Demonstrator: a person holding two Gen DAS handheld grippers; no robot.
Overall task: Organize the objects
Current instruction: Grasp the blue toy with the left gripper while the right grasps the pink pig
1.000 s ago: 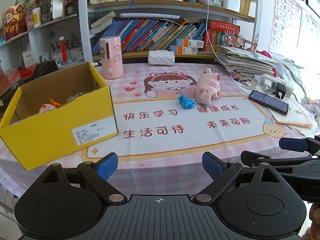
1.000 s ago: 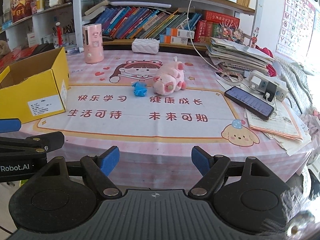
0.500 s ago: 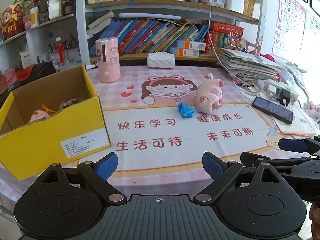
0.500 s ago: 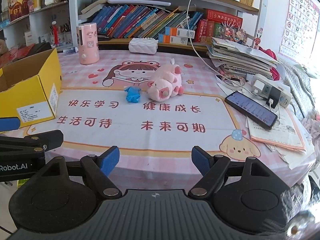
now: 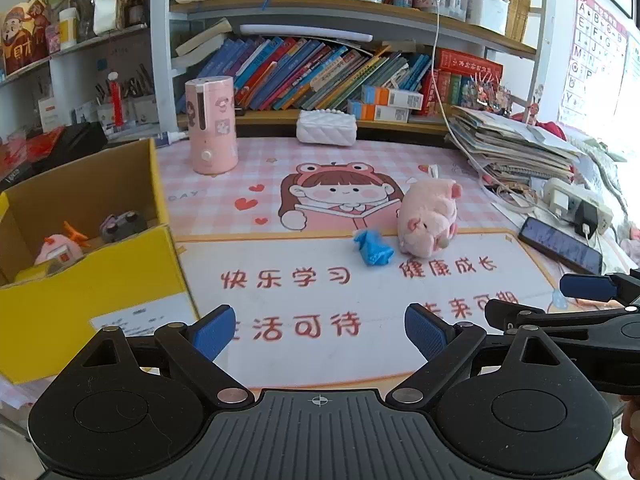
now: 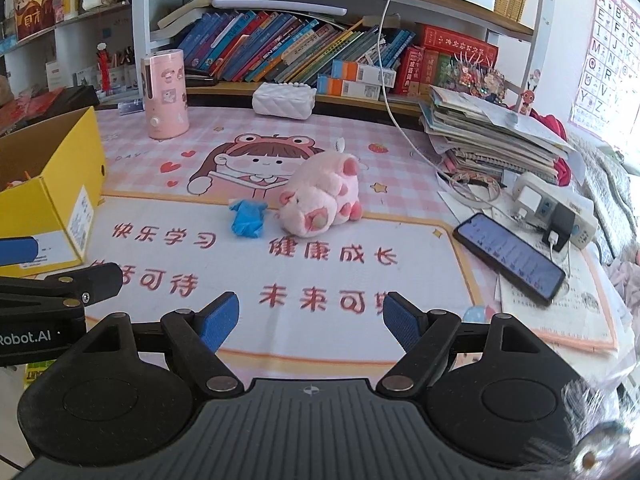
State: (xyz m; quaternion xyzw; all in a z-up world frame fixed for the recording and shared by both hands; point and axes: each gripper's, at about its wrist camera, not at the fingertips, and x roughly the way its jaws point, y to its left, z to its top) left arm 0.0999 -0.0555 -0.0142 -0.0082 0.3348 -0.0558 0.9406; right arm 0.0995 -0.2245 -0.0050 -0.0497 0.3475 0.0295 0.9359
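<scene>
A pink plush pig [image 5: 430, 218] [image 6: 322, 200] lies on its side in the middle of the desk mat. A small blue toy [image 5: 372, 250] [image 6: 247, 220] lies just left of it. An open yellow cardboard box [image 5: 80, 292] [image 6: 56, 196] stands at the left with small toys inside [image 5: 60, 246]. My left gripper [image 5: 318, 330] is open and empty, above the mat's near part. My right gripper [image 6: 310, 320] is open and empty, short of the pig and the blue toy. Each gripper shows at the edge of the other's view.
A black phone [image 6: 510, 258] lies on papers at the right, plugged into a white power strip [image 6: 560, 212]. A pink cylinder [image 5: 212, 136], a white quilted case [image 5: 326, 132] and a stack of books [image 6: 492, 140] stand at the back under the bookshelf.
Both grippers have moved forward over the desk, so the pig and the blue toy are closer. Both stayed open. Nothing on the desk has moved.
</scene>
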